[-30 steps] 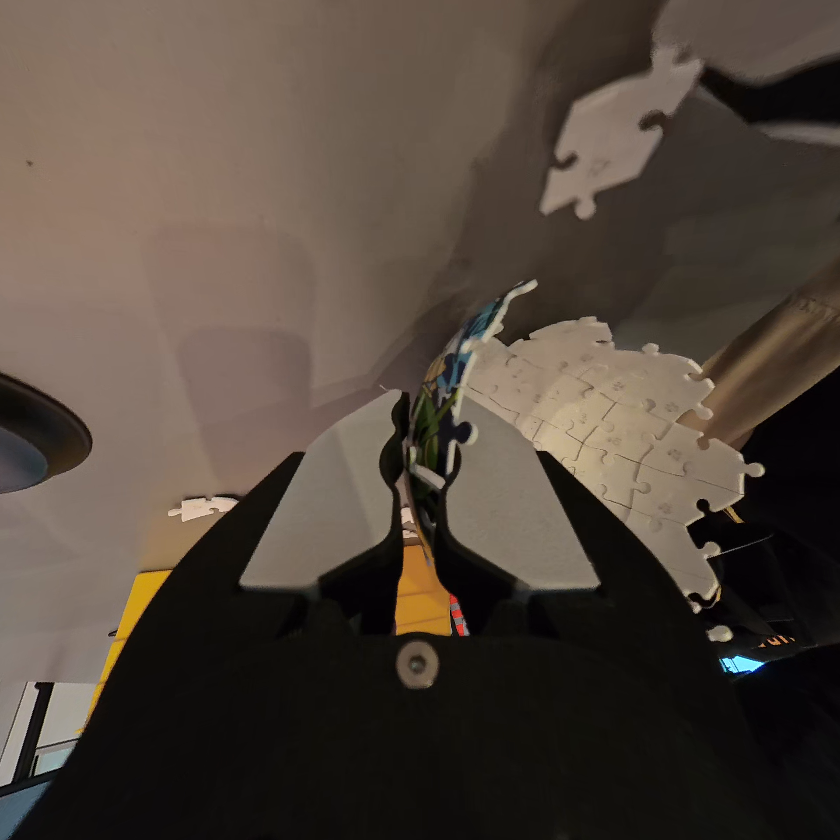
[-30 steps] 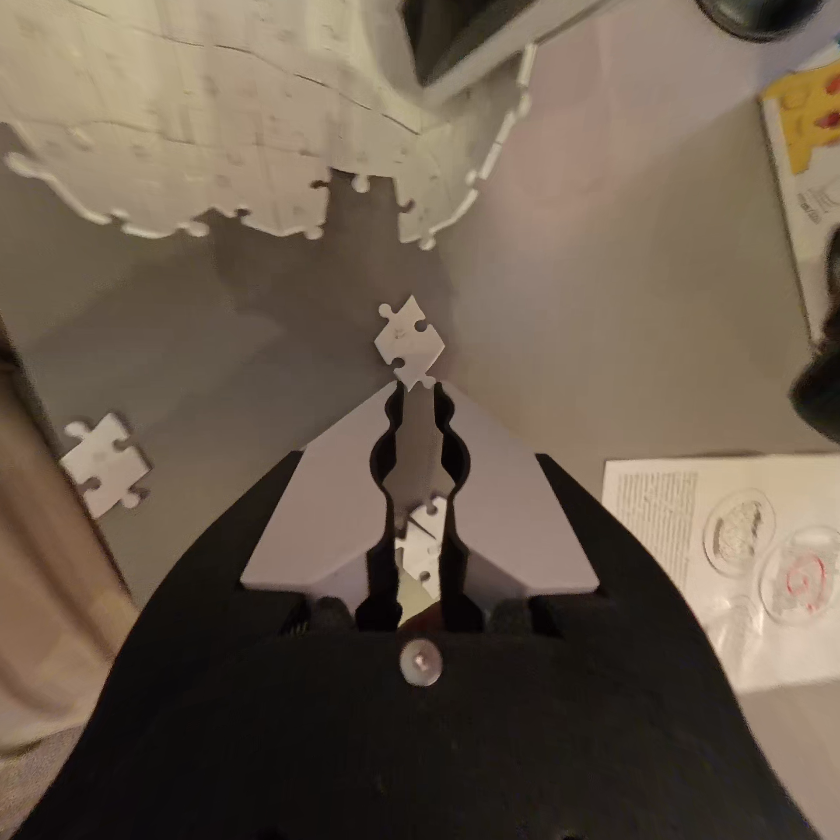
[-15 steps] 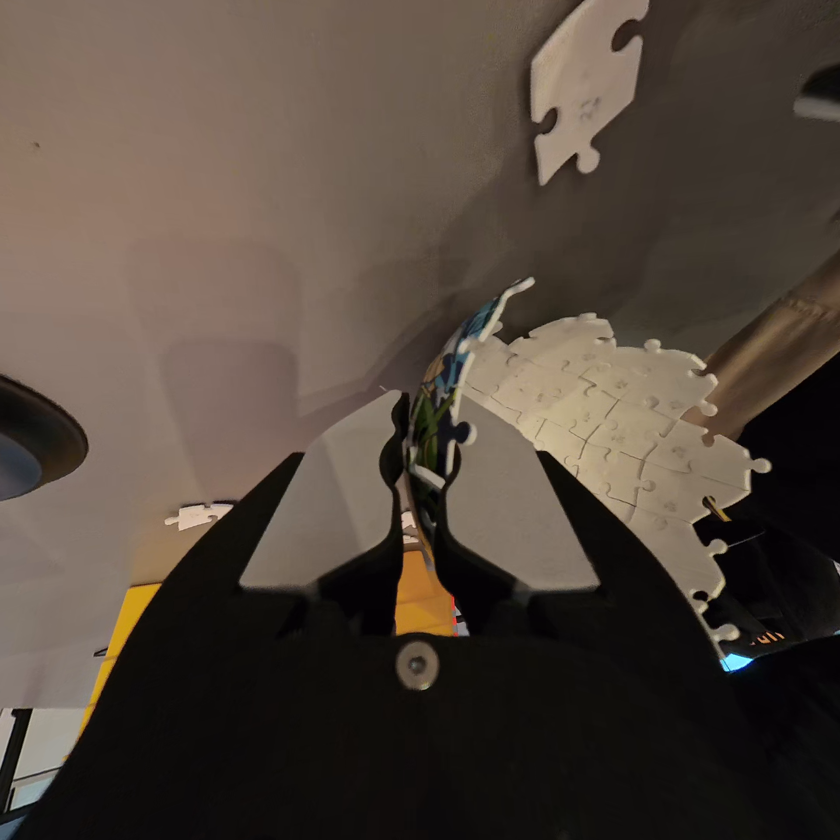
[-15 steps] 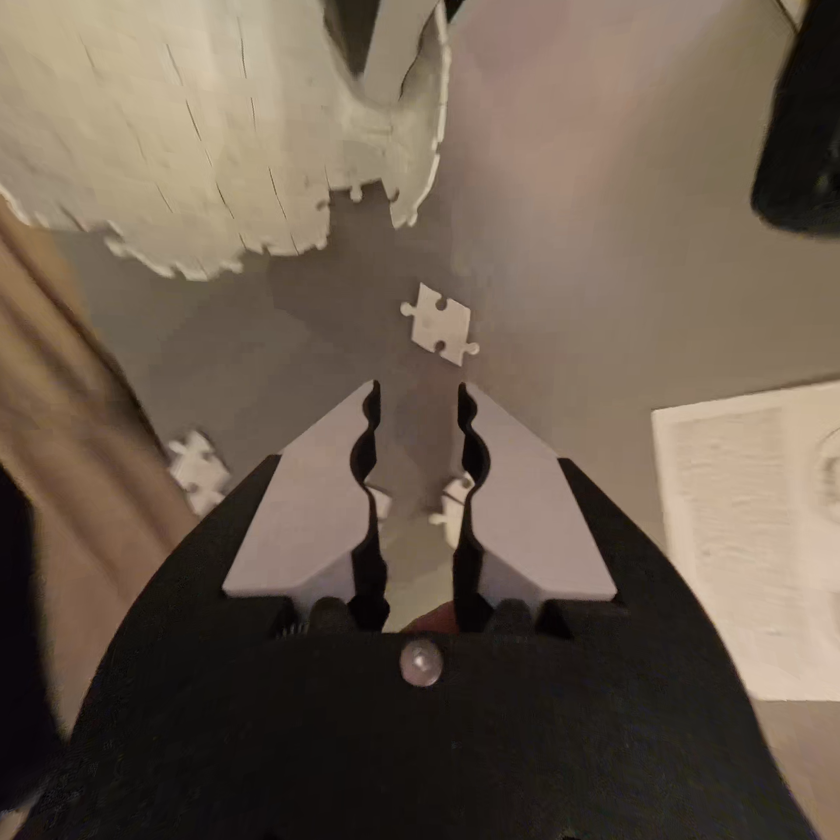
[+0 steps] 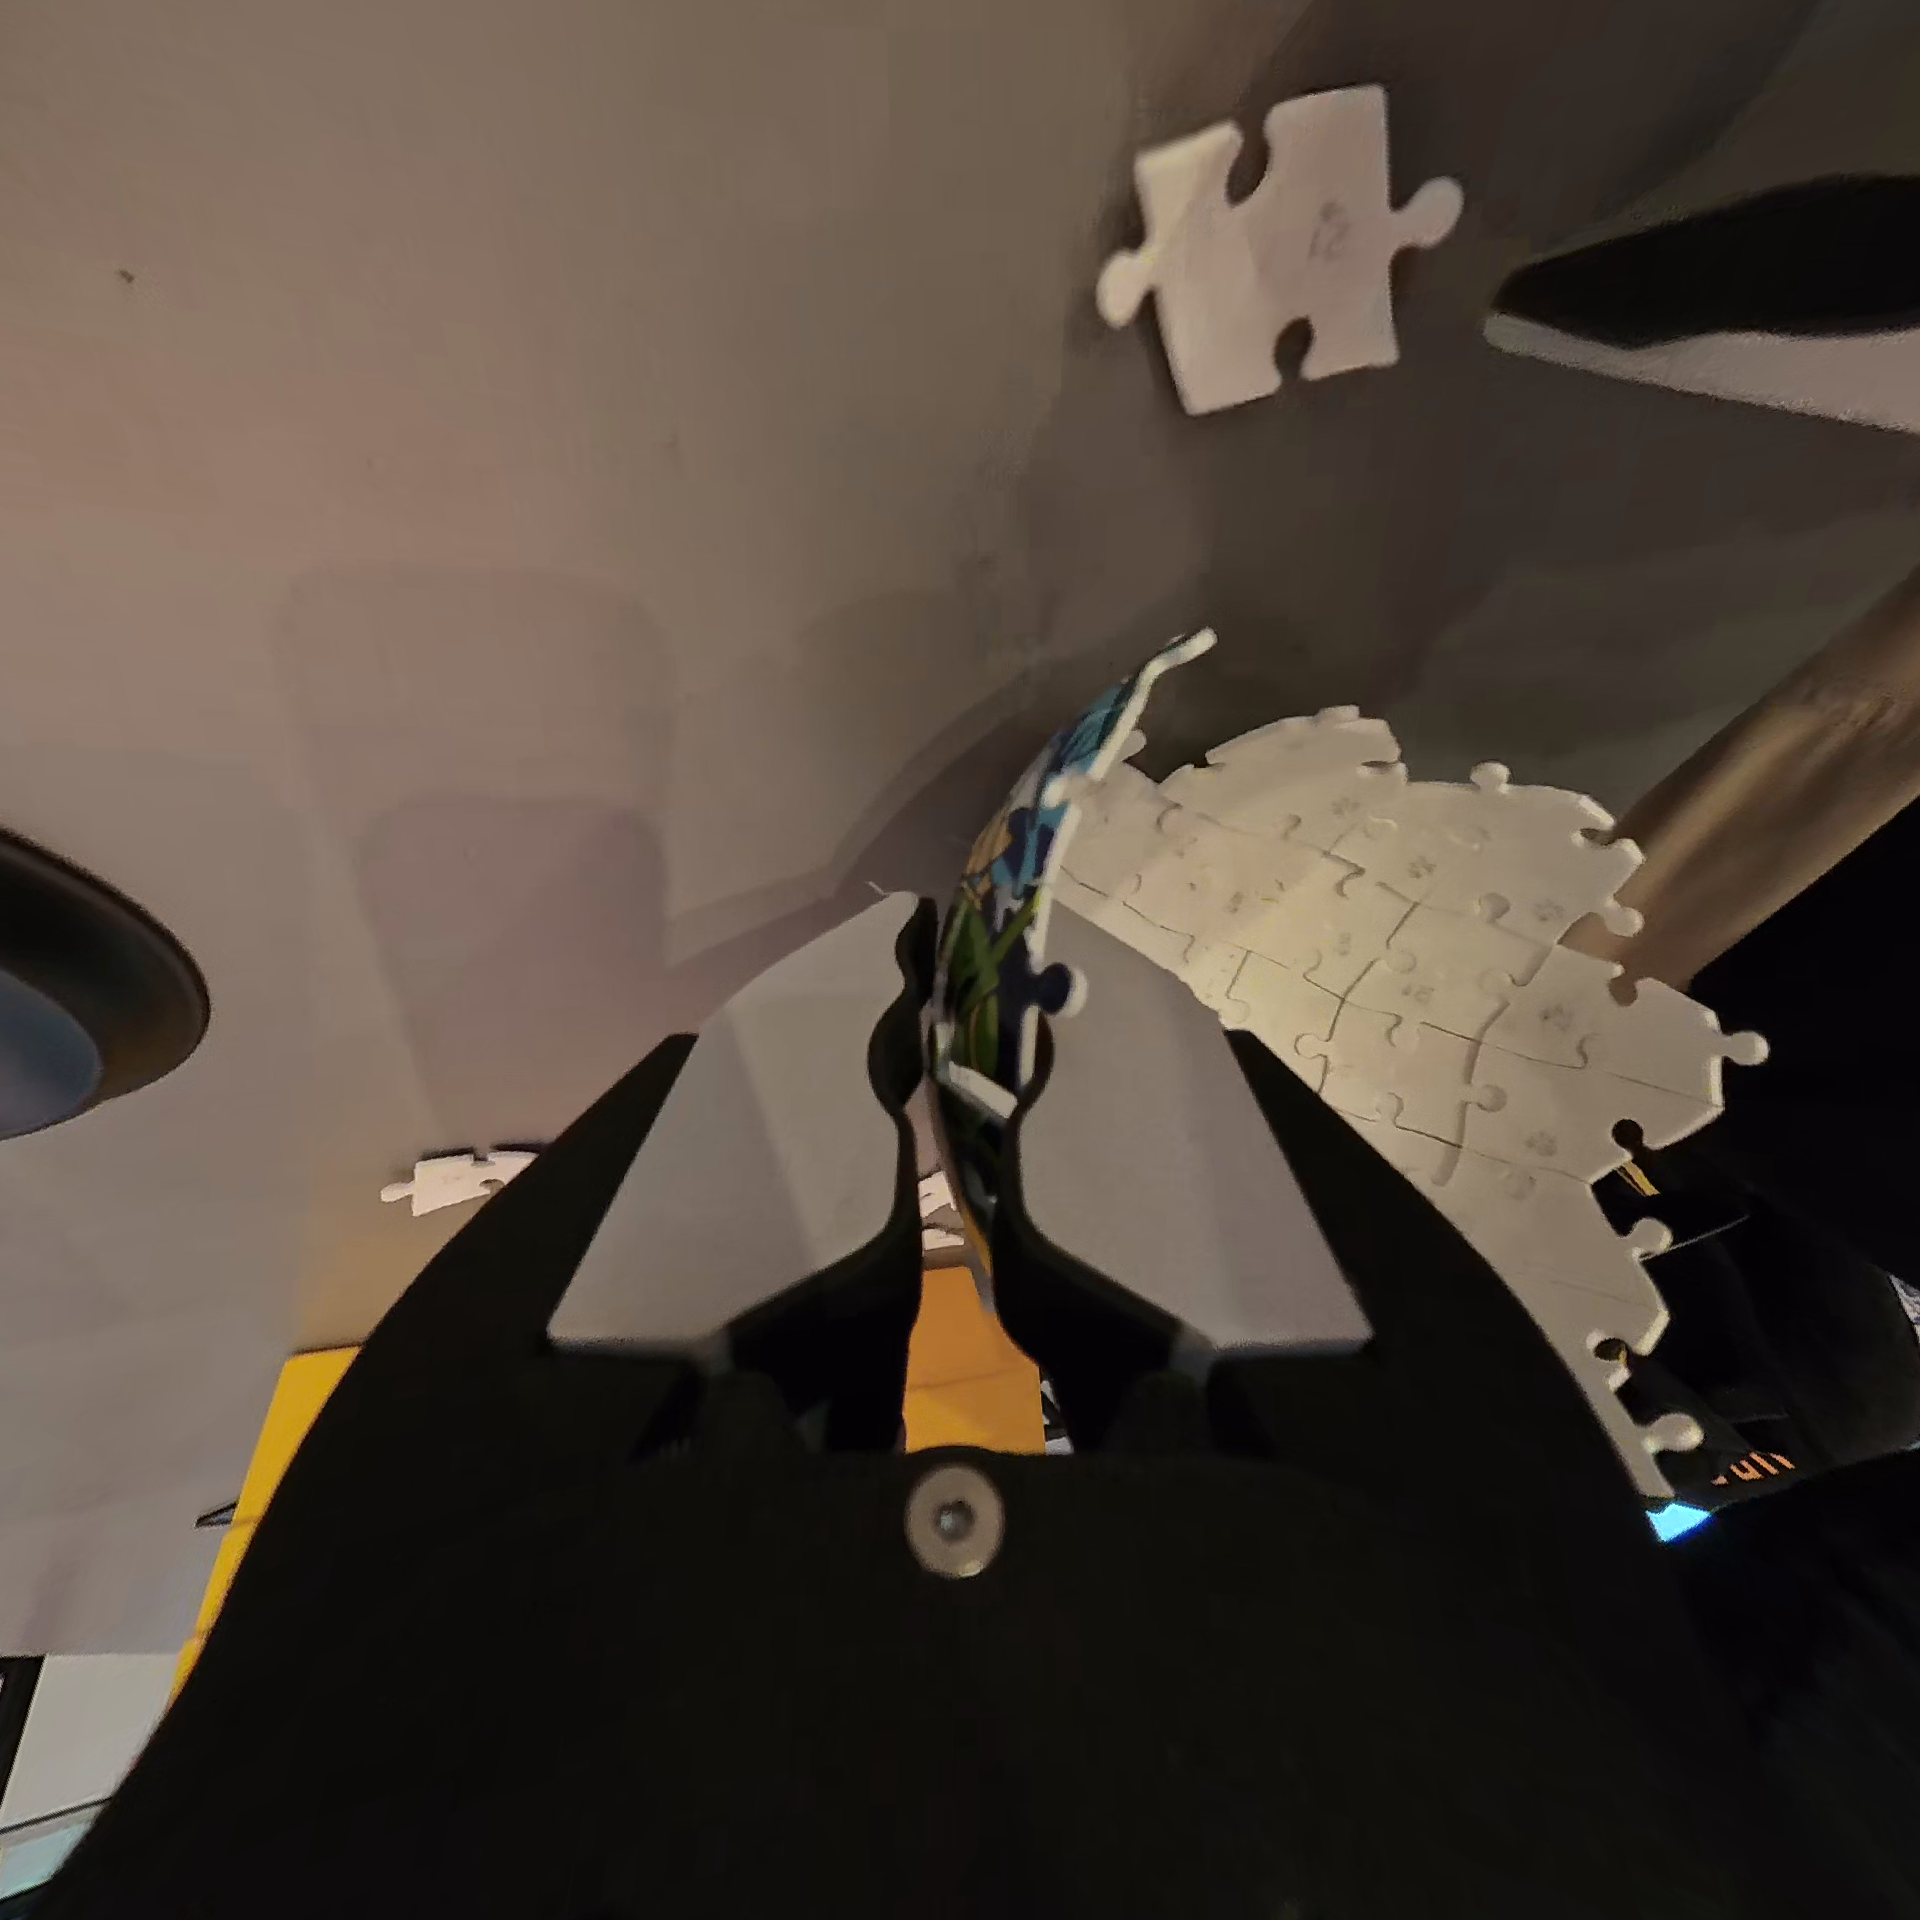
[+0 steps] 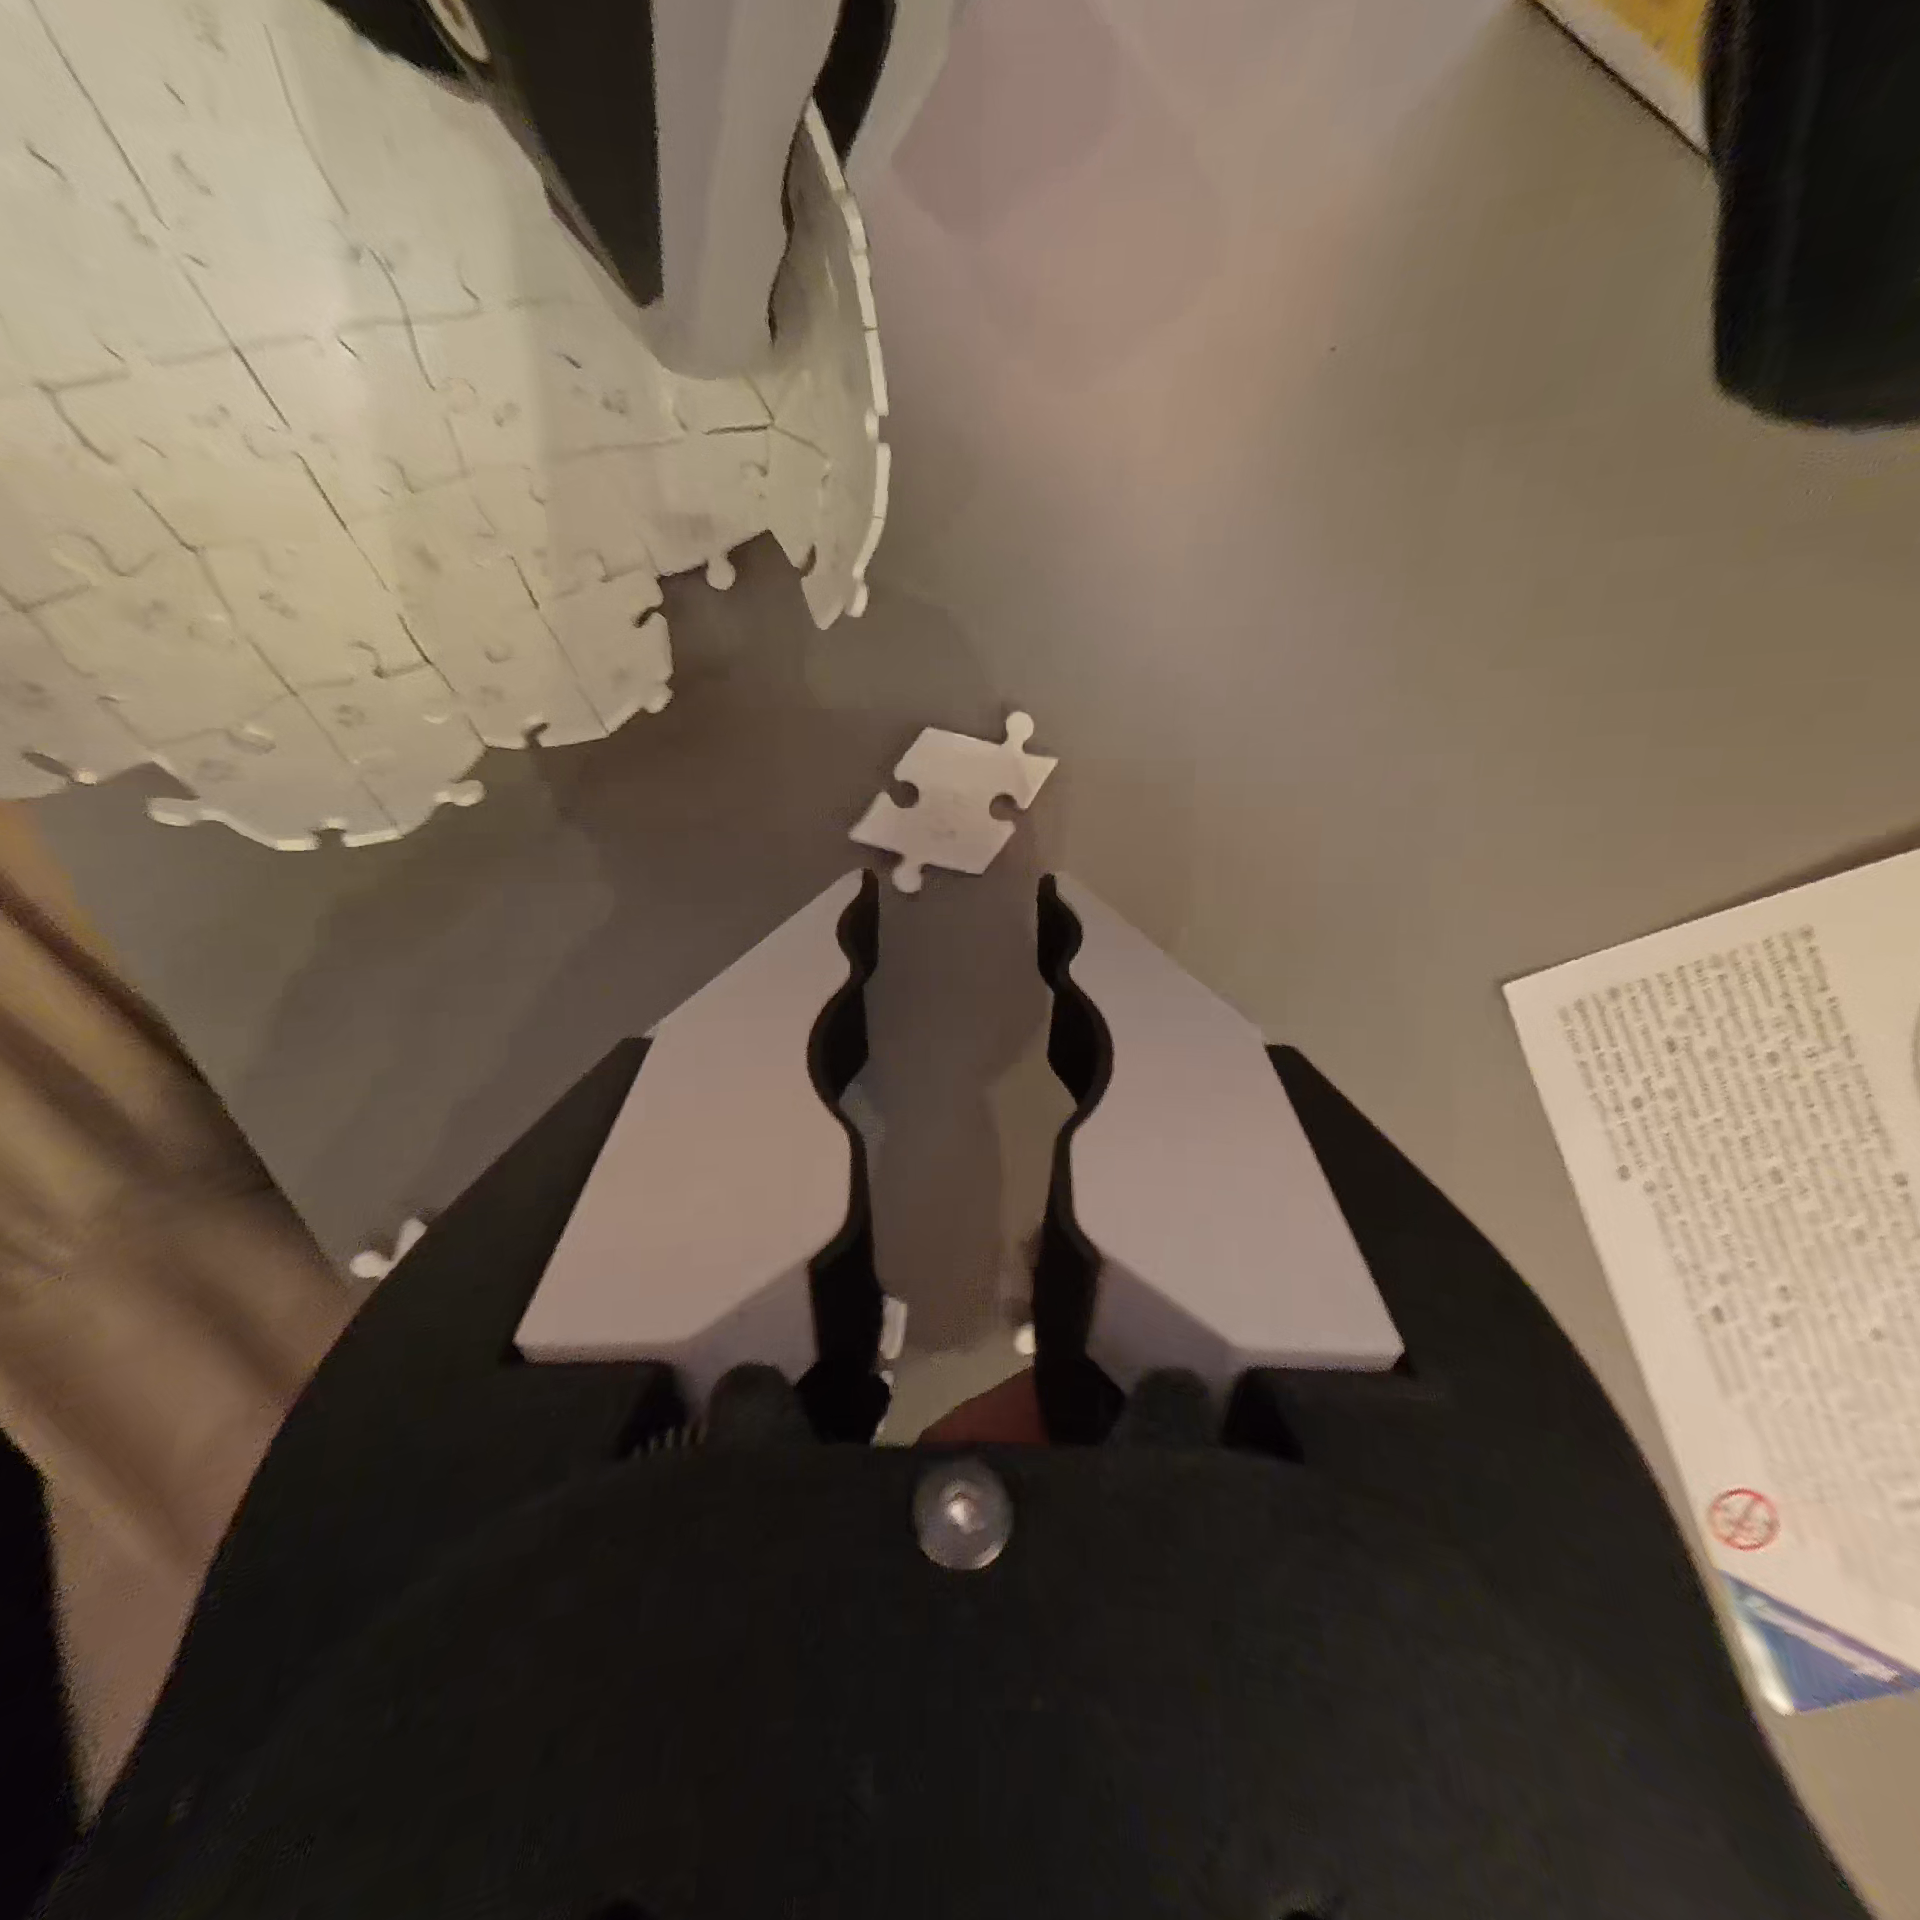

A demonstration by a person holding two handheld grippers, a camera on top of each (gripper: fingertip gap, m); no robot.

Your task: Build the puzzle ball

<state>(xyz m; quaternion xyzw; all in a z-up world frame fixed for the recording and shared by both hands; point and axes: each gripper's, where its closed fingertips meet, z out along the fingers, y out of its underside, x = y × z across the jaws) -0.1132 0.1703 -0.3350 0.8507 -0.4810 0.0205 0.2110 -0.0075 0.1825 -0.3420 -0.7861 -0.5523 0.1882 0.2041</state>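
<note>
My left gripper [image 5: 982, 925] is shut on the rim of the half-built puzzle ball [image 5: 1392, 977], a curved shell with a white inside and a blue-green printed outside, held above the grey table. The shell also fills the upper left of the right wrist view [image 6: 312, 499]. My right gripper [image 6: 951, 883] is open and empty, its tips just short of a loose white puzzle piece [image 6: 956, 805] lying on the table. The same piece shows at the top of the left wrist view [image 5: 1278, 249], with a right gripper finger [image 5: 1714, 301] beside it.
A white printed leaflet [image 6: 1745, 1247] lies at the right. A dark round object [image 5: 73, 997] sits at the left of the table and another dark object [image 6: 1818, 208] at the upper right. More loose pieces [image 5: 457, 1179] lie on the table near a yellow box [image 5: 966, 1371]. Some 11 centimeters of space lies between my two pairs of fingers.
My right gripper has opened wider and swung so the loose piece lies just ahead of its tips. My left gripper still holds the shell, almost unmoved.
</note>
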